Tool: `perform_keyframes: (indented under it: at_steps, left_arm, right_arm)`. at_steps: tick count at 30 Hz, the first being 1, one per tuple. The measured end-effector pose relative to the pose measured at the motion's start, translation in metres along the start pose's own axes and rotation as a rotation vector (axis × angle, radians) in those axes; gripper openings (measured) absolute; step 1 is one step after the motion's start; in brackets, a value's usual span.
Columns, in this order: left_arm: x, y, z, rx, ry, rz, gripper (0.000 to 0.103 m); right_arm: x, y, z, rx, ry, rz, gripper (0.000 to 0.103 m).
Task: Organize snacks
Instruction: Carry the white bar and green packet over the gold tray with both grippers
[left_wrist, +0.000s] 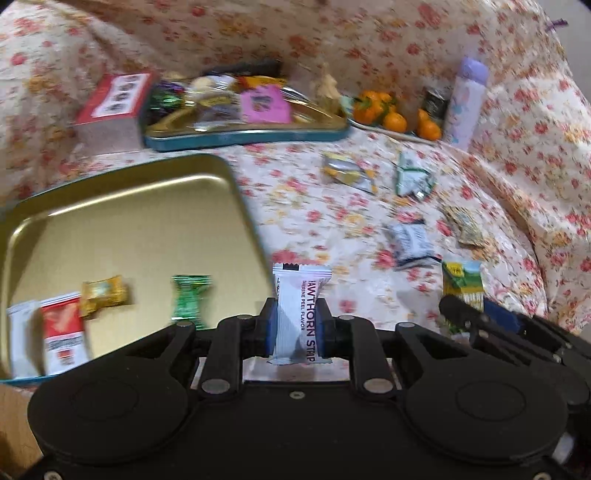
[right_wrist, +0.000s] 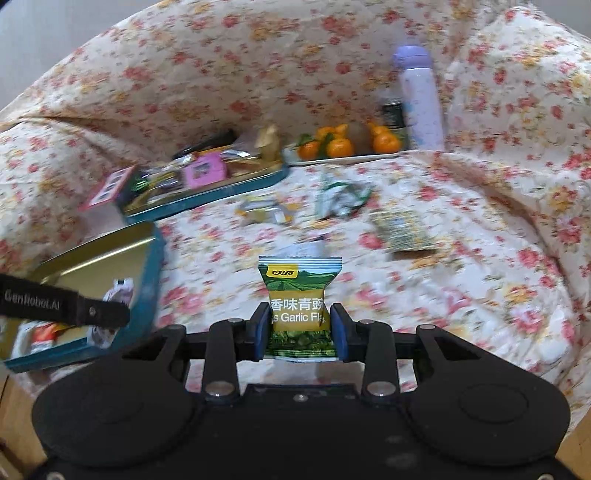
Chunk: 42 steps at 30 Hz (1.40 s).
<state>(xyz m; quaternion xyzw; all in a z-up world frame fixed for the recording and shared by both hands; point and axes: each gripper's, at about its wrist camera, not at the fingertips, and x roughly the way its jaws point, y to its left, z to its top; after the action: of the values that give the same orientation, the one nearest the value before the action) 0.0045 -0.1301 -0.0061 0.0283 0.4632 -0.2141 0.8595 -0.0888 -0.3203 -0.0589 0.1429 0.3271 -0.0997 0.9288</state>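
Note:
My left gripper (left_wrist: 295, 330) is shut on a white hawthorn strip packet (left_wrist: 295, 314), held upright above the floral cloth just right of the gold tin tray (left_wrist: 129, 206). That tray holds a green candy (left_wrist: 190, 299), a yellow candy (left_wrist: 103, 295), a red packet (left_wrist: 62, 328) and a white packet (left_wrist: 20, 339). My right gripper (right_wrist: 299, 328) is shut on a green garlic pea packet (right_wrist: 299, 306), also lifted off the cloth; it shows at the left wrist view's right edge as the pea packet (left_wrist: 461, 284). Loose snack packets (left_wrist: 406, 240) lie scattered on the cloth.
A second tin tray (left_wrist: 243, 133) full of mixed snacks sits at the back, with a red box (left_wrist: 110, 107) to its left. A plate of mandarins (right_wrist: 347, 144) and a lilac bottle (right_wrist: 421, 99) stand back right. Raised cloth folds border the right side.

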Motion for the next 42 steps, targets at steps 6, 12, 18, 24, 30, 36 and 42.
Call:
perform_keyframes:
  at_steps: [6,12,18,24,30,36,42]
  left_arm:
    - [-0.025,0.045,0.001,-0.043,-0.078,0.077,0.026]
    - [-0.038,0.1,0.014,-0.134,-0.149,0.128,0.026]
    - [-0.043,0.143,0.023,-0.204,-0.209,0.218,0.026]
    - [-0.043,0.173,0.013,-0.26,-0.211,0.254,0.026]
    - [-0.036,0.19,0.009,-0.306,-0.206,0.247,0.026]
    - [-0.028,0.196,0.007,-0.329,-0.185,0.238,0.026]
    - [-0.027,0.202,0.006,-0.347,-0.183,0.232,0.027]
  right_arm:
    - [-0.007,0.047,-0.003,-0.069,0.013,0.083,0.036]
    - [-0.008,0.096,0.002,-0.132,0.011,0.161,0.036]
    - [-0.003,0.137,0.008,-0.195,0.001,0.2,0.036]
    - [0.012,0.172,0.013,-0.21,0.01,0.236,0.036]
    - [0.036,0.202,0.014,-0.2,0.04,0.259,0.036]
    - [0.047,0.218,0.008,-0.212,0.057,0.251,0.036]
    - [0.053,0.219,0.005,-0.205,0.07,0.232,0.036]
